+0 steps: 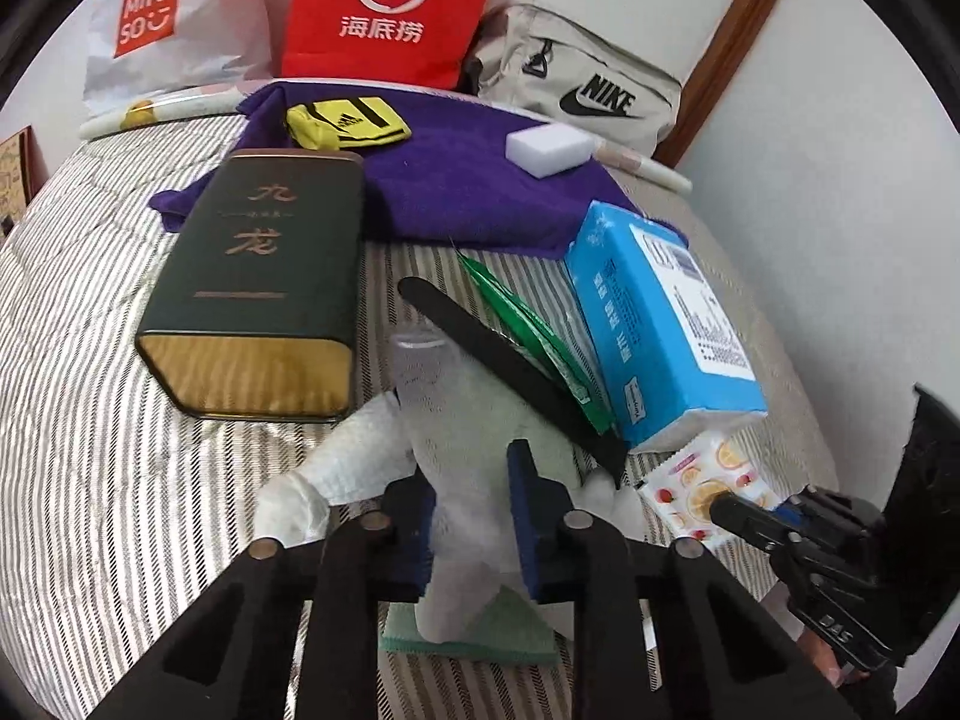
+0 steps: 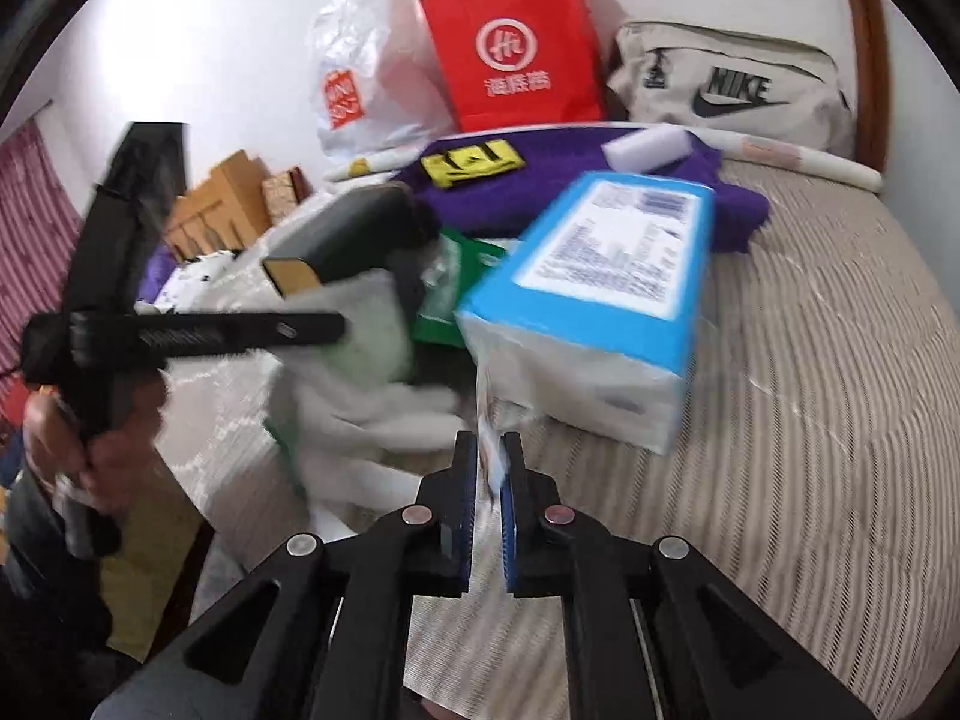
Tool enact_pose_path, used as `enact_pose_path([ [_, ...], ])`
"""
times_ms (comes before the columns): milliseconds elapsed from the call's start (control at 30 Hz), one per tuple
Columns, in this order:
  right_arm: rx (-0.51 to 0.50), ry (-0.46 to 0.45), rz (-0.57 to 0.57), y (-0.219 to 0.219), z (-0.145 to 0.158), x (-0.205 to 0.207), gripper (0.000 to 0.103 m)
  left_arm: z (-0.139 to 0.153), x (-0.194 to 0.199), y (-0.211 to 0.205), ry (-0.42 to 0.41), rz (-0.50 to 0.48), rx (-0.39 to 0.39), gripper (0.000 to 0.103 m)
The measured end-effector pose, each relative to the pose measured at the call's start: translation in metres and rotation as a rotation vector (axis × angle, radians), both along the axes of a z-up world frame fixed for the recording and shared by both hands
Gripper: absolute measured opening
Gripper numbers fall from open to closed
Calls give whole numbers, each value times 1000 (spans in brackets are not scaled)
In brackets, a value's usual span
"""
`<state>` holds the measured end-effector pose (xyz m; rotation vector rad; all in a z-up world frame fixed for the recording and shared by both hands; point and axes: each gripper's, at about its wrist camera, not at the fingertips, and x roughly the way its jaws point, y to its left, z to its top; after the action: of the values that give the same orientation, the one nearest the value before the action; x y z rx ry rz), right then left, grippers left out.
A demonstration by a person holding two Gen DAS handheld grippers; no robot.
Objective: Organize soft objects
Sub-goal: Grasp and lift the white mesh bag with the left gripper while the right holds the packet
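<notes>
Dark green tin (image 1: pixel 258 294) lies on its side on the striped bed (image 1: pixel 90 450). Against the wall: white shopping bag (image 1: pixel 162 18), red paper bag (image 1: pixel 390 6), beige waist bag (image 1: pixel 576 84). Cardboard boxes (image 2: pixel 225 204) beside the bed; a rolled paper tube (image 2: pixel 804 162) along its far edge.

You are looking at two grippers: the left gripper (image 1: pixel 474 510) and the right gripper (image 2: pixel 491 468). Lying on the bed are one white glove (image 1: pixel 432 438), one fruit-print packet (image 1: pixel 702 486), one blue tissue pack (image 1: pixel 654 324), one dark green tin (image 1: pixel 264 288), one purple towel (image 1: pixel 468 192), one white sponge block (image 1: pixel 549 147) and one yellow pouch (image 1: pixel 345 120). Standing behind are two shopping bags, one red (image 1: pixel 390 6), one white (image 1: pixel 174 18), and one beige Nike bag (image 1: pixel 576 84).
</notes>
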<state>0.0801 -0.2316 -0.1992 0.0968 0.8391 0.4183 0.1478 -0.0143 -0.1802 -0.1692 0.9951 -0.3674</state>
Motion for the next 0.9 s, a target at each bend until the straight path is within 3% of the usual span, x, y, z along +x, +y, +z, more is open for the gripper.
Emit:
enact_pose_path([
  [300,2,22,-16,-2,-9,3,10,20,-24,28,-33,33,17,16],
  [400,47,50,-2,0,-12,11,13,23,-32,48,-38,79,36,16],
  [667,38,50,-2,12,-18,21,13,-9,-32,75,44,137,86,16],
  [733,26,48,0,14,-19,20,13,-17,-29,75,69,128,49,16],
  [767,24,54,0,15,-20,20,13,-19,-27,72,78,116,36,19],
  [900,17,65,-6,14,-22,18,12,-26,-20,62,75,95,30,52],
])
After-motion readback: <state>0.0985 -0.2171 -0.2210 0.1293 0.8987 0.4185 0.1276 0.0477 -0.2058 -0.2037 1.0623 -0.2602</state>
